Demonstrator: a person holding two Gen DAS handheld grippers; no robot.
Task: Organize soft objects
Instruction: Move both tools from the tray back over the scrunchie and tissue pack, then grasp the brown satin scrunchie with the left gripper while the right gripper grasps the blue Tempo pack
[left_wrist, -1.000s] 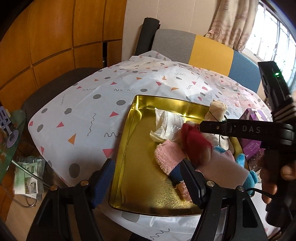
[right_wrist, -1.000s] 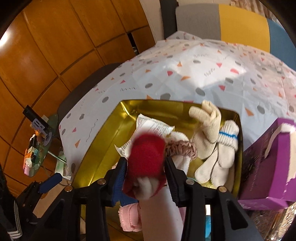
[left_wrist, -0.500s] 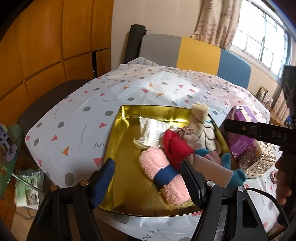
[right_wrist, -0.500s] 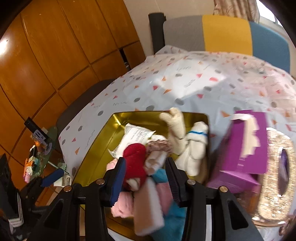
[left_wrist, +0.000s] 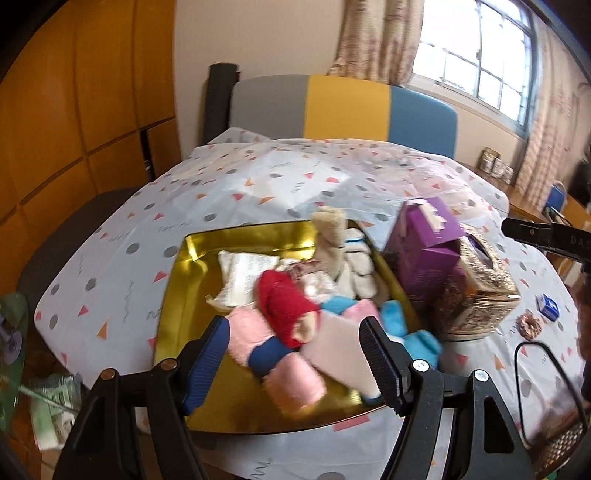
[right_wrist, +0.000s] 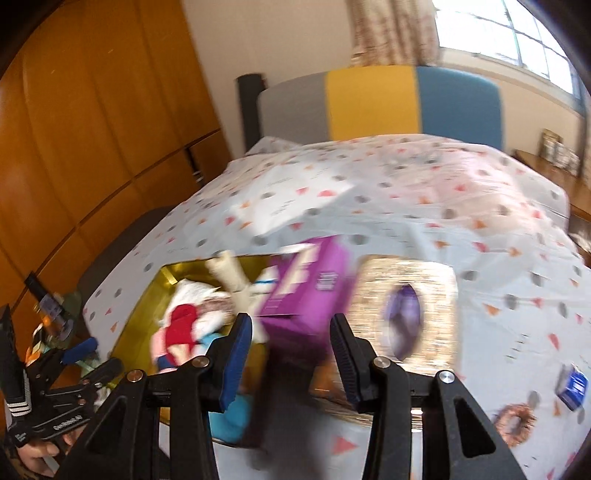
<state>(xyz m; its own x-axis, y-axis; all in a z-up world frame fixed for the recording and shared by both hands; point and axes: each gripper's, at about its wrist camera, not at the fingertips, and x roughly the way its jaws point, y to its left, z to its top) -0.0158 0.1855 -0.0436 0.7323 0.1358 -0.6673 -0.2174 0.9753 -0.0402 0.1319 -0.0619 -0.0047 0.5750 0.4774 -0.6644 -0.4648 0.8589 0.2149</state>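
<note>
The gold tray (left_wrist: 173, 291) sat on the table under a spotted and triangle-patterned cloth (left_wrist: 236, 192), and everything else could be placed from it. Inside the tray lay a heap of soft things: a red sock (left_wrist: 284, 302) on top near the middle, a pink roll with a blue band (left_wrist: 266, 347) at the near edge, a pale pink piece (left_wrist: 340, 347) beside it, bright blue fabric (left_wrist: 417, 339) at the near right corner, cream and white socks (left_wrist: 332, 236) against the far right wall, and a crumpled white packet (left_wrist: 243, 273) toward the far left. Just right of the tray stood a purple box (left_wrist: 424, 251), touching a glittery gold tissue box (left_wrist: 484, 288) on its far side. Further right of those, on the cloth, lay a brown scrunchie (right_wrist: 515, 421) and a small blue box (right_wrist: 572, 386), well apart from the tray.

The left gripper (left_wrist: 295, 369) hung over the tray's near edge with its jaws wide apart, gripping nothing. The right gripper (right_wrist: 291, 354) hung to the right of the tray, in front of the purple box, its jaws parted and empty; that view was blurred. A hand (right_wrist: 33, 454) held the left tool at the tray's near left.
</note>
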